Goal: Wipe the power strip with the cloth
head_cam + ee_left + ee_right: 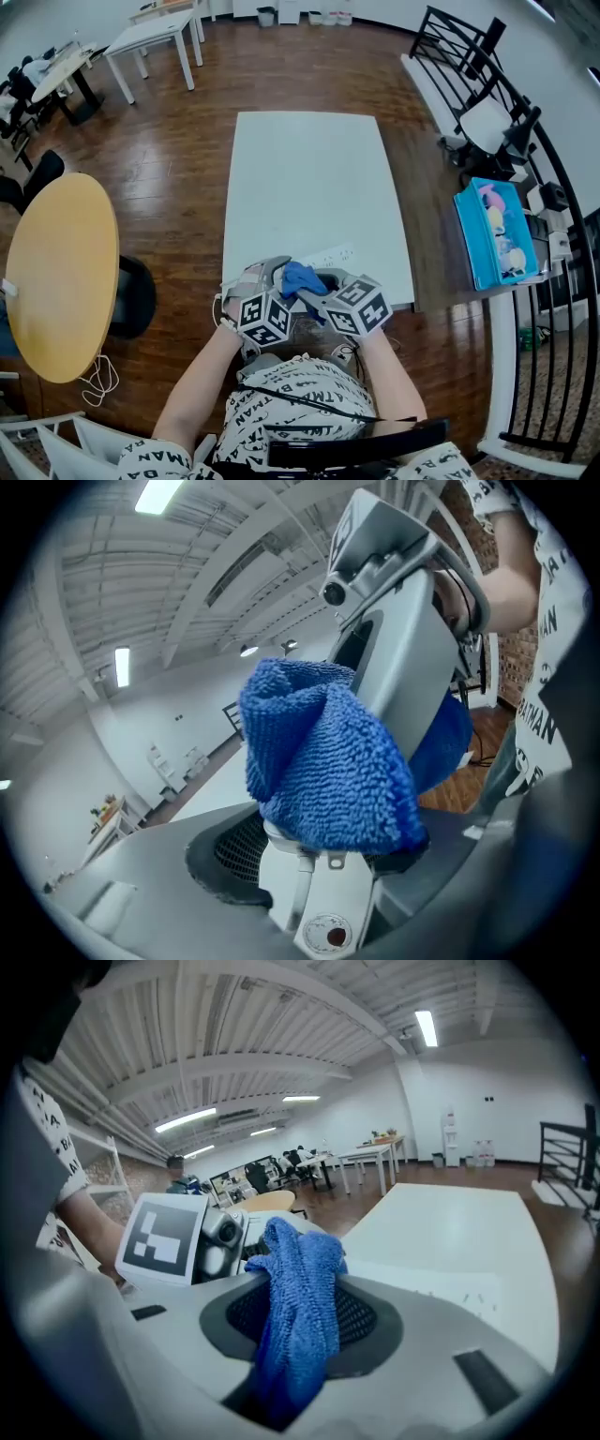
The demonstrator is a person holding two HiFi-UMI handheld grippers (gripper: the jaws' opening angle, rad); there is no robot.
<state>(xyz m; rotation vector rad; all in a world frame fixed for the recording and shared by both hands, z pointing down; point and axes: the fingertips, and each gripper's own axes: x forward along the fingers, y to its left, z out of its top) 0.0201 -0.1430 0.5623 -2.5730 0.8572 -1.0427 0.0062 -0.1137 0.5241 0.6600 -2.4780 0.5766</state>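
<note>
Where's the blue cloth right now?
Low centre in the head view, the blue cloth is pinched in the right gripper, beside the left gripper, by the power strip on the white table.

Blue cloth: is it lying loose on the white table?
No, the blue cloth is pinched between the fingers of the right gripper.

Both bare forearms reach forward, bringing the two grippers close together. The left gripper (274, 274) has its jaws set wide, clamped on the end of the white power strip (330, 254). The right gripper (314, 286), just beside it, pinches the blue cloth (302, 277) between closed jaws.
</note>
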